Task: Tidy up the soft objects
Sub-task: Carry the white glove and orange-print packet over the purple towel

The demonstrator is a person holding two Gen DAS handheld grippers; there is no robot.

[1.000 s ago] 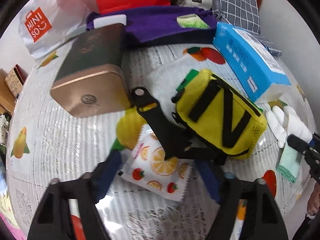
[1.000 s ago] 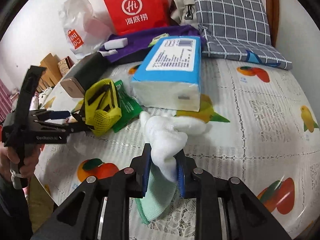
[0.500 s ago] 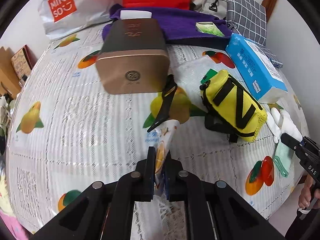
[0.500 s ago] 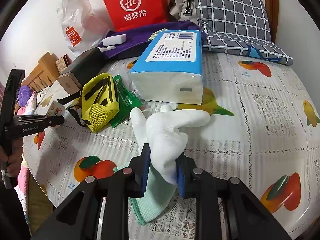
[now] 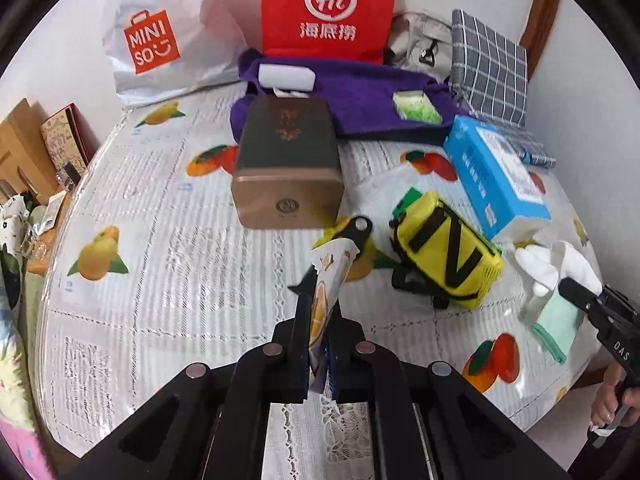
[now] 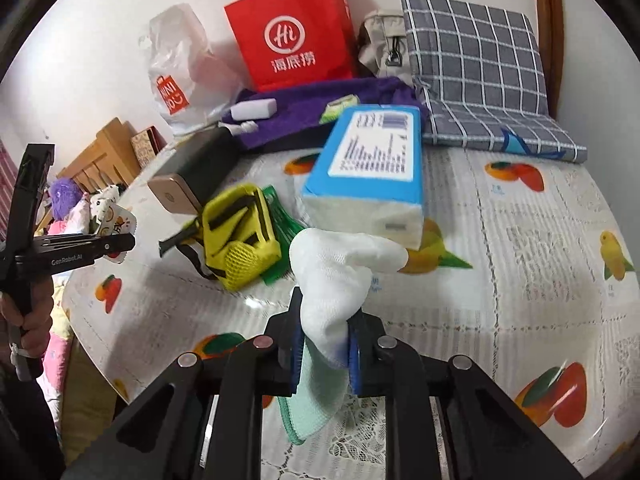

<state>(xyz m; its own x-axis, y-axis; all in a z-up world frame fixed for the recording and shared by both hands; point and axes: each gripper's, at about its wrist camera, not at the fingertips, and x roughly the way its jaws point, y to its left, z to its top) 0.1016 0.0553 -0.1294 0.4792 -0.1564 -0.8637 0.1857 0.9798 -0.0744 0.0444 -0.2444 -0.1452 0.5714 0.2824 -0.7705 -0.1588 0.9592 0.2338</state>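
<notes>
Fruit-print cloth covers surface [image 5: 160,240], w/ red bag [image 5: 328,8] and purple towel [image 5: 360,92] at back. Left hand-held gripper [image 5: 319,332] clamped on fruit-print snack packet [image 5: 330,276], packet lifted off surface, standing up btwn the fingers. Right hand-held gripper [image 6: 324,344] closed on white glove [image 6: 336,276] plus mint cloth [image 6: 316,396] hanging below, both raised. Yellow pouch [image 5: 446,248] lies on surface just beside blue tissue pack [image 5: 496,176]; bronze box [image 5: 288,168] near centre.
</notes>
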